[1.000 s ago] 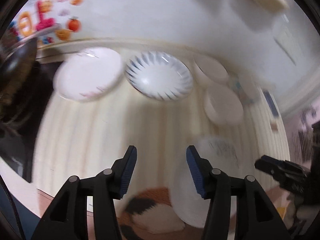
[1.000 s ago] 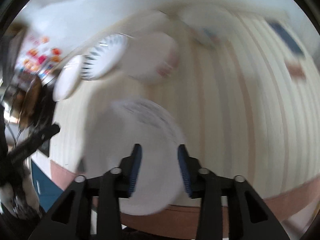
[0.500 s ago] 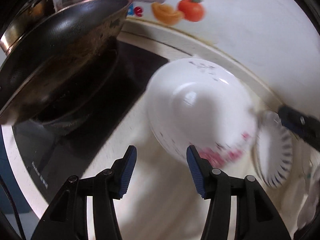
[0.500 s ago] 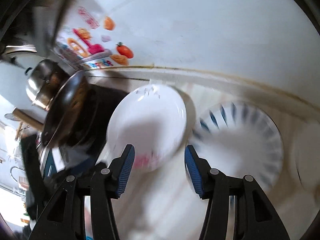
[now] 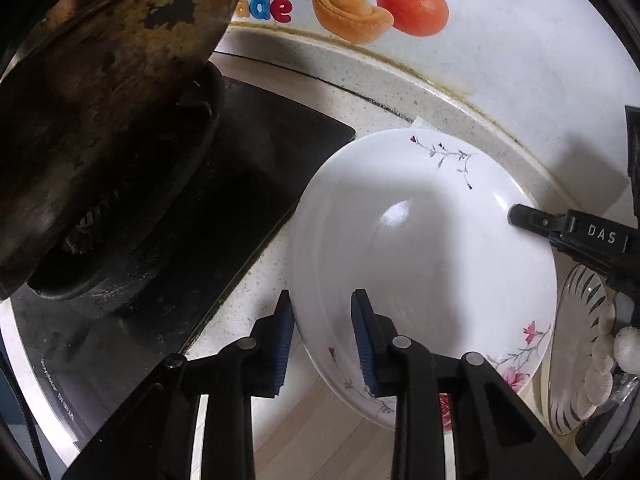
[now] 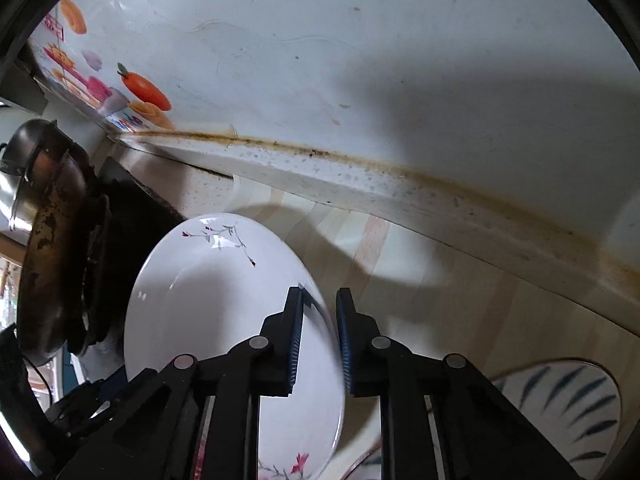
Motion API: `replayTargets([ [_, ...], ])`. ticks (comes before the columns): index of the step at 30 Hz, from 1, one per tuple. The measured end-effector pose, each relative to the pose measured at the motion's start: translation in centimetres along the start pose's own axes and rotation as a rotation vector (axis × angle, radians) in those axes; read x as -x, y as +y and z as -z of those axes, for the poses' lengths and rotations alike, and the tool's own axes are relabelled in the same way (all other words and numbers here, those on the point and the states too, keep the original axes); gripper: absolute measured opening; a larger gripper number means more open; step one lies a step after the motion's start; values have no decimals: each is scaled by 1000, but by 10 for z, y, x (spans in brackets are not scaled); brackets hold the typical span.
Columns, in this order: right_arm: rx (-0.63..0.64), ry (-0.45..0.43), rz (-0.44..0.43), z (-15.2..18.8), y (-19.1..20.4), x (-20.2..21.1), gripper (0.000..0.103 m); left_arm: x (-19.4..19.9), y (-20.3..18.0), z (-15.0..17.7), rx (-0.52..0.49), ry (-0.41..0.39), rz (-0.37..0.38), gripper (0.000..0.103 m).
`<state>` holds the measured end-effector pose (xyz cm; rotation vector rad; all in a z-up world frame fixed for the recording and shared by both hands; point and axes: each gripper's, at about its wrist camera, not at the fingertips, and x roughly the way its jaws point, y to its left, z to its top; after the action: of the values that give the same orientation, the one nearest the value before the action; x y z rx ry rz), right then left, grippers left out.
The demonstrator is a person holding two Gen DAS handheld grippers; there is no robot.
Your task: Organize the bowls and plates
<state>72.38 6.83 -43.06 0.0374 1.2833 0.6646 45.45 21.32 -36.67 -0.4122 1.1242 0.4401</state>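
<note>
A white plate with a floral print [image 5: 420, 248] lies on the counter beside the stove. My left gripper [image 5: 322, 340] straddles its left rim, one blue pad outside and one inside, the jaws closing onto the rim. On the opposite side my right gripper [image 6: 320, 336] has the plate's [image 6: 208, 300] right rim between its pads, jaws likewise closing onto it. The right gripper's fingers [image 5: 560, 228] show in the left wrist view, reaching over the plate's far right edge. A second plate with blue stripes [image 6: 568, 408] lies just to the right.
A worn dark wok [image 5: 100, 120] sits on the black stove top [image 5: 248, 184] close to the plate's left. The white wall with fruit stickers [image 5: 412, 12] runs along the back. A pale wood-striped mat [image 6: 480, 300] covers the counter to the right.
Both grippers swung left from the middle of the counter to the floral plate by the stove. Their jaws, wide apart before, have narrowed onto its opposite rims.
</note>
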Motion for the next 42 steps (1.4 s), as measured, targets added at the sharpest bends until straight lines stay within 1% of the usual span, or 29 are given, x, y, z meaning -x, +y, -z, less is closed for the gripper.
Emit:
replayTargets([
  [6, 32, -10, 24, 9, 0, 8, 18, 9, -6, 9, 1, -4, 7, 24],
  [11, 43, -29, 30, 20, 2, 32, 18, 27, -8, 17, 3, -16, 48, 24],
  [14, 34, -49, 28, 31, 0, 59, 18, 43, -9, 21, -1, -25, 80, 24],
  [19, 10, -88, 24, 54, -1, 105, 18, 81, -15, 33, -33, -49, 126, 24],
  [23, -12, -120, 25, 84, -4, 153, 18, 118, -24, 50, -80, -65, 162, 24],
  [27, -53, -150, 25, 125, -8, 203, 18, 155, -33, 71, -134, -76, 200, 24],
  [31, -100, -179, 29, 176, -17, 247, 18, 190, -47, 103, -207, -75, 237, 24],
  [32, -114, -184, 33, 190, -20, 257, 18, 188, -49, 106, -216, -72, 245, 24],
  [37, -181, -203, 65, 266, -41, 306, 18, 206, -68, 152, -301, -42, 287, 24],
  [42, -251, -198, 102, 334, -67, 331, 18, 198, -92, 193, -368, 23, 319, 24],
])
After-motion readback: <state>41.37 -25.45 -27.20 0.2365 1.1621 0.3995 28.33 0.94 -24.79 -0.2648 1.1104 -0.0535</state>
